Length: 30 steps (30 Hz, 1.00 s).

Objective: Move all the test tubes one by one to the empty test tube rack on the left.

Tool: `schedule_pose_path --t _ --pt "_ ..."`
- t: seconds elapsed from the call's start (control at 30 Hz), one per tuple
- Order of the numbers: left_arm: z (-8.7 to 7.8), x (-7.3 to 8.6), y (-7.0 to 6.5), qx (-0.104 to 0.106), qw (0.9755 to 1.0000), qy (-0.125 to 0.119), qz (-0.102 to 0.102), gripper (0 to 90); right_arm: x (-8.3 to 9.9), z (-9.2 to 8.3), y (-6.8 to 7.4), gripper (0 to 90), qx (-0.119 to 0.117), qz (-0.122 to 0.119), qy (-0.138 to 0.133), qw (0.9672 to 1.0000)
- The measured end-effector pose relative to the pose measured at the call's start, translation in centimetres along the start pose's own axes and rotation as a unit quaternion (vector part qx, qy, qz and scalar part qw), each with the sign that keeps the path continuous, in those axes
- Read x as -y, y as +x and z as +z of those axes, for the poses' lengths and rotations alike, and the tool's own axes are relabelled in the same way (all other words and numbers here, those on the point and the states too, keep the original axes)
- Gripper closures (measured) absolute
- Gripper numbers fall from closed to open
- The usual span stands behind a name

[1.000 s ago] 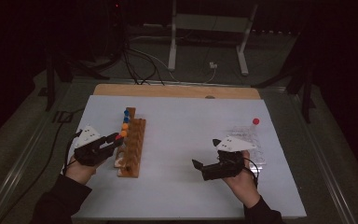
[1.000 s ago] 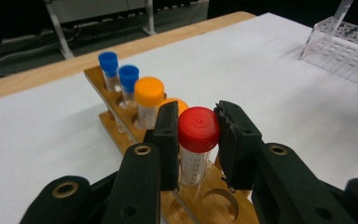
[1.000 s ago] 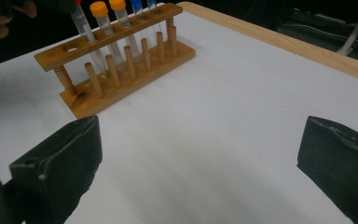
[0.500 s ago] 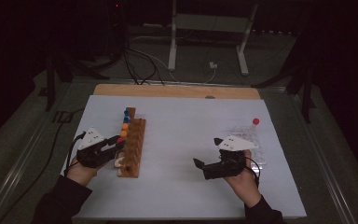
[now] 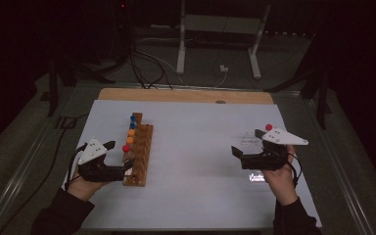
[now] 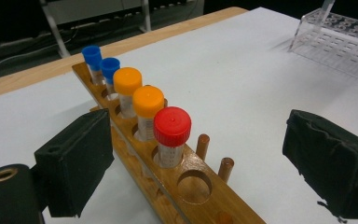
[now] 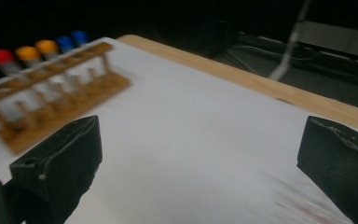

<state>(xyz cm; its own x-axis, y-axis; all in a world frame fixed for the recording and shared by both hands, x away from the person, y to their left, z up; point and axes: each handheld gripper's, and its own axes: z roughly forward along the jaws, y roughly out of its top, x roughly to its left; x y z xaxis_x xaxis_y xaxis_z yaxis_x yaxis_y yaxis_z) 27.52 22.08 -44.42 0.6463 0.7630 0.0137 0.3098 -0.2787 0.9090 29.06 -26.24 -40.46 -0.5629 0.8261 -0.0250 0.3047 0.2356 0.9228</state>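
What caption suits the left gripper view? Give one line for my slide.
Open left gripper facing a wooden rack holding red-capped, orange-capped and blue-capped tubes.

The rack [image 6: 168,182] is varnished wood with a soft gloss, grain showing, and round wooden pegs [image 6: 202,145] stand up along its edge; the tubes in it are clear plastic under smooth plastic caps, red [image 6: 172,126], orange [image 6: 148,101] and blue [image 6: 92,54]. The left hand-held gripper [image 6: 205,158] has jaws faced in matt black, slightly rough padding, and the worktop [image 6: 242,84] is a flat matt white sheet edged by pale bare wood [image 5: 186,95]. Far off sits a second rack [image 6: 340,39] of glossy see-through plastic.
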Motion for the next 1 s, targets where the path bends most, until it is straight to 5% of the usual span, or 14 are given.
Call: schedule_pose_path --t 0.2,0.47,0.83,1.0 --pt "-0.5 0.0 -0.1 0.033 0.9994 -0.01 0.005 3.0 1.3 -0.2 -4.4 0.0 0.053 0.025 0.008 0.9982" --pt "-0.5 0.1 -0.2 0.046 0.9988 -0.009 0.016 2.2 4.1 0.7 -8.7 6.7 0.107 0.061 0.039 0.9916" --pt "-0.8 0.0 -0.2 0.046 0.9984 -0.014 0.028 1.7 6.2 2.8 -11.0 45.8 0.103 0.076 0.072 0.9891" --pt "-0.8 0.1 -0.1 0.049 0.9984 -0.015 0.024 1.7 6.3 3.5 -11.5 56.8 0.102 0.078 0.08 0.9884"
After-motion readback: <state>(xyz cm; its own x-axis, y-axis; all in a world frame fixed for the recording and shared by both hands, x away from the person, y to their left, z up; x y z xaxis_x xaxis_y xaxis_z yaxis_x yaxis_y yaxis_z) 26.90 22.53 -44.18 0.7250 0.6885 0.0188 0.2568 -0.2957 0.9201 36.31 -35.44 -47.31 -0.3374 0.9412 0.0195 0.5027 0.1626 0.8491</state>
